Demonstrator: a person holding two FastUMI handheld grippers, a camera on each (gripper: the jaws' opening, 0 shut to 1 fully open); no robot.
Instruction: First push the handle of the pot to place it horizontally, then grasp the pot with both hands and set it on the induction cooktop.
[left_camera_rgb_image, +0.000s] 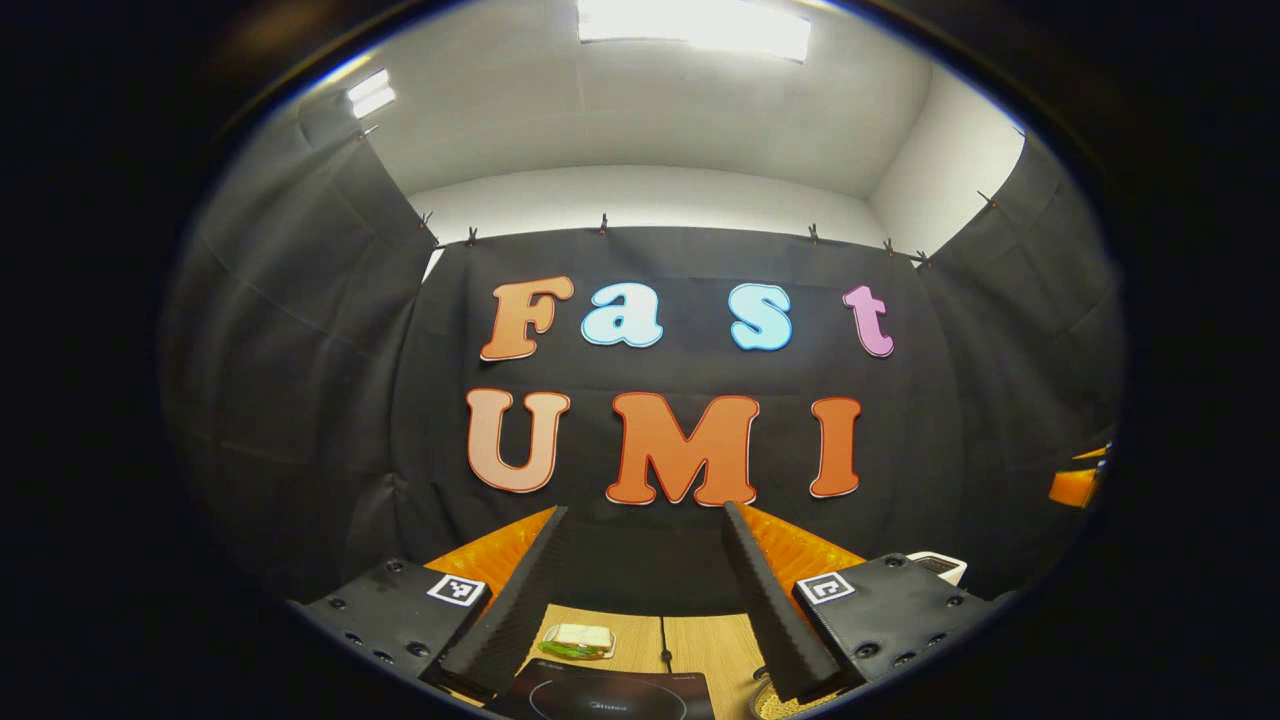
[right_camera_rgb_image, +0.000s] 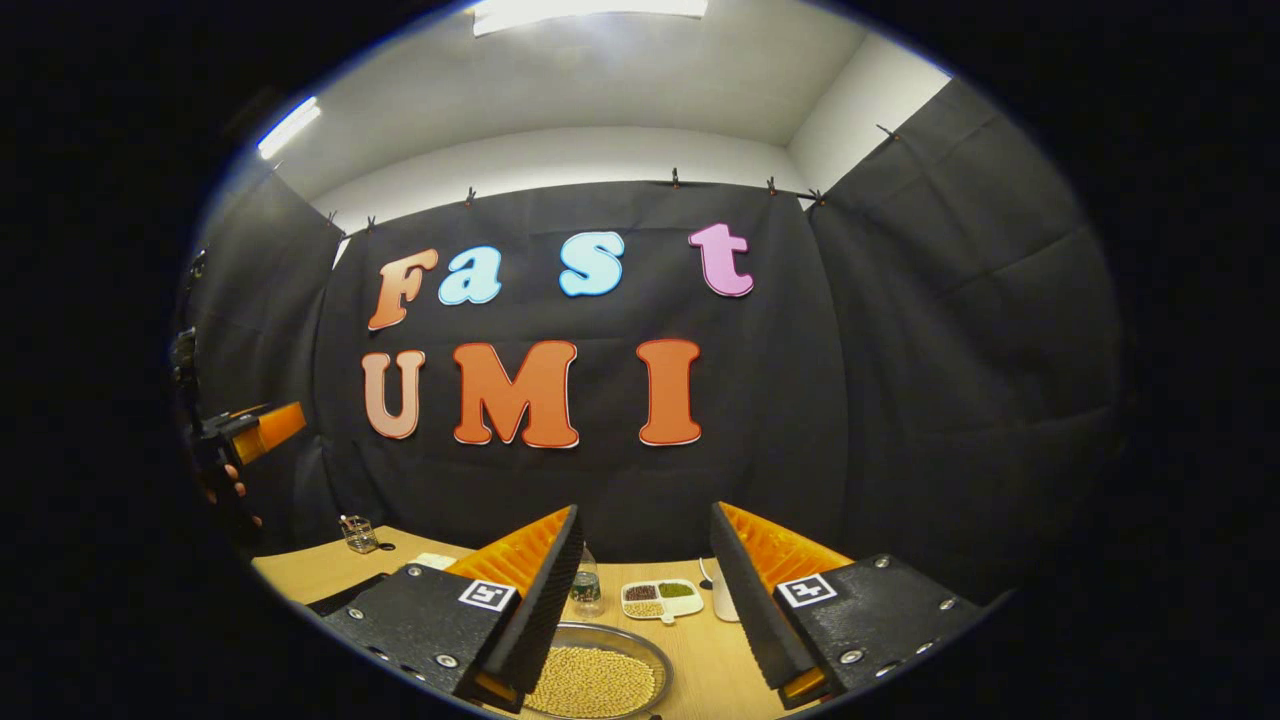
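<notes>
The round metal pot (right_camera_rgb_image: 598, 680) of yellow beans sits on the wooden table (right_camera_rgb_image: 715, 655) below the raised right gripper (right_camera_rgb_image: 645, 585), apparently untouched; both it and the left gripper (left_camera_rgb_image: 645, 590) gape open, empty.

The desk (right_camera_rgb_image: 720, 655) is pale wood with a light grain, a dark seam running through it in the left gripper view. The induction cooktop (left_camera_rgb_image: 610, 695) at the bottom of that frame is glossy black with a thin white ring. The pot (right_camera_rgb_image: 598, 675), bottom centre of the right gripper view, is silvery grey and holds yellow-tan beans. Behind it a white divided dish (right_camera_rgb_image: 660, 598) shows brown, green and yellowish portions.
</notes>
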